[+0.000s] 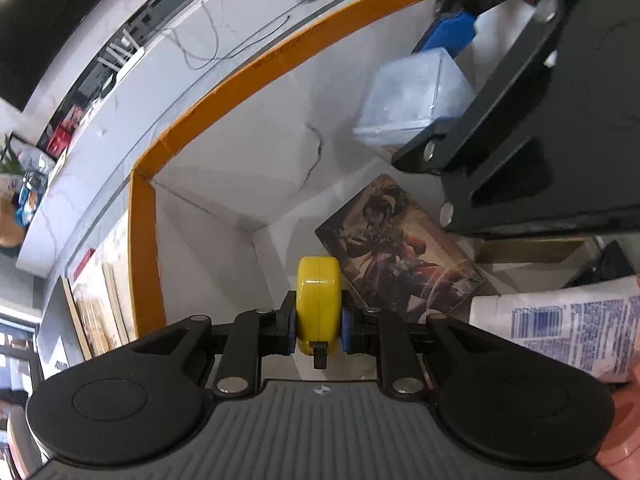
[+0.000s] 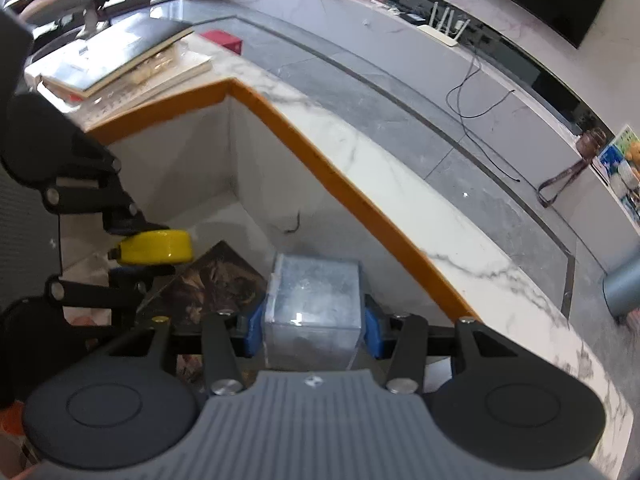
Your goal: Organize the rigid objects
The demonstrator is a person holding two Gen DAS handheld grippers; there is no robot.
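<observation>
The box point(image 2: 280, 128) with the orange rim sits on the marble bench point(image 2: 400, 168), and a picture card point(image 1: 396, 252) lies flat on its floor. Over the box, the right gripper point(image 2: 312, 326) has its jaws pressed on a clear plastic cube point(image 2: 314, 300). Beside it, the left gripper point(image 1: 319, 326) has its jaws squeezed tight on a small yellow tape measure point(image 1: 318, 300), near a white tube point(image 1: 568, 332).
</observation>
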